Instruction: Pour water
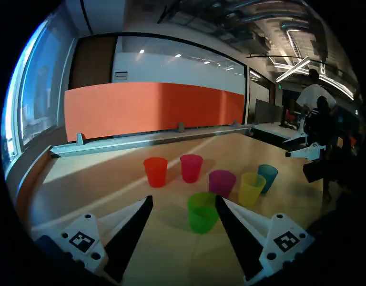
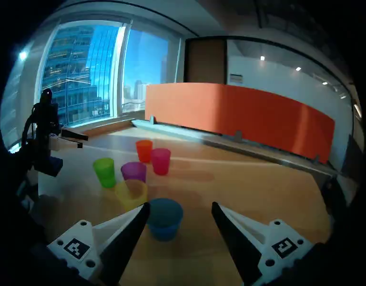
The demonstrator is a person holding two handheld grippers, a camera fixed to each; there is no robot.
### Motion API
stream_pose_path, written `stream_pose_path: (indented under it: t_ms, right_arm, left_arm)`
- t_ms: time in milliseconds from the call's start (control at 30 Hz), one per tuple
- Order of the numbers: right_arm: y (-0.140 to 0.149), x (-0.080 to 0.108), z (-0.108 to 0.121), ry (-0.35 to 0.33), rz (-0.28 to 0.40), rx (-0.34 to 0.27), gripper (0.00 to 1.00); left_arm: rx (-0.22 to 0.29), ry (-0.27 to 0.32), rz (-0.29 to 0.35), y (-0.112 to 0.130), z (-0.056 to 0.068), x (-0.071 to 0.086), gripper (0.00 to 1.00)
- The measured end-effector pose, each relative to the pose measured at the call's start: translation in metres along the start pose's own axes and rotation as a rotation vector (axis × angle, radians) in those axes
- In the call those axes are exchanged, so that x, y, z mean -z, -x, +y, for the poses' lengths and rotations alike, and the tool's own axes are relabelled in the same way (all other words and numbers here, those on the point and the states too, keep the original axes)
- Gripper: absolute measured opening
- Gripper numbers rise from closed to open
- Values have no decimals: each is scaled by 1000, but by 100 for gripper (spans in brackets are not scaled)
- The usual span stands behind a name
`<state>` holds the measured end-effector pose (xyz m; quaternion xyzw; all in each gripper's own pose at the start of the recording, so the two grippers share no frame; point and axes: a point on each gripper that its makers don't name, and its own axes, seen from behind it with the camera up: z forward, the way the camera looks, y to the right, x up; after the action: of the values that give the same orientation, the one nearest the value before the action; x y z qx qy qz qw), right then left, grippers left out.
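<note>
Left gripper view: the left hand-held gripper [image 1: 183, 199] has its fingers spread wide and grips nothing. A green cup [image 1: 202, 213] stands on the bench [image 1: 111, 190] just ahead, close to the finger on the right of the view. Beyond it are a purple cup [image 1: 222, 183], a yellow cup [image 1: 251, 188] and a blue cup [image 1: 268, 177], with an orange cup [image 1: 156, 171] and a pink cup [image 1: 191, 168] side by side farther back. The right hand-held gripper [image 1: 297, 151] hangs over the bench's far right edge. Right gripper view: the right hand-held gripper [image 2: 180, 206] is likewise spread wide and empty. The blue cup [image 2: 164, 218] stands just ahead between its fingers, nearer the left one, and the yellow cup [image 2: 131, 193] is just beyond. The left hand-held gripper [image 2: 80, 140] is at the far left. Whether any cup holds water cannot be told.
</note>
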<state>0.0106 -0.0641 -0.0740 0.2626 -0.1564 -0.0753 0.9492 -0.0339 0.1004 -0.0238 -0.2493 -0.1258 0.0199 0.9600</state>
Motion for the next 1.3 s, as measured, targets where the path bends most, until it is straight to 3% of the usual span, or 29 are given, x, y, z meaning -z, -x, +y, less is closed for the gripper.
stream_pose_path:
  t_ms: [300,500,767,1000,1300]
  right_arm:
    - [-29,5,26,155,120,-16,100]
    - [-42,11,50,274,199,-34,100]
    - [-53,25,78,418,305,-96,100]
    - [-53,29,90,491,357,-145,100]
    - [-58,30,92,548,379,-148,100]
  left_arm:
    - [-34,-107,108,-24,-8,7,97]
    - [-21,-189,171,-33,-18,14,97]
    - [-30,-295,271,-53,-29,30,97]
    - [-35,-368,310,-59,-37,34,97]
    - [-12,-452,348,-72,-49,41,97]
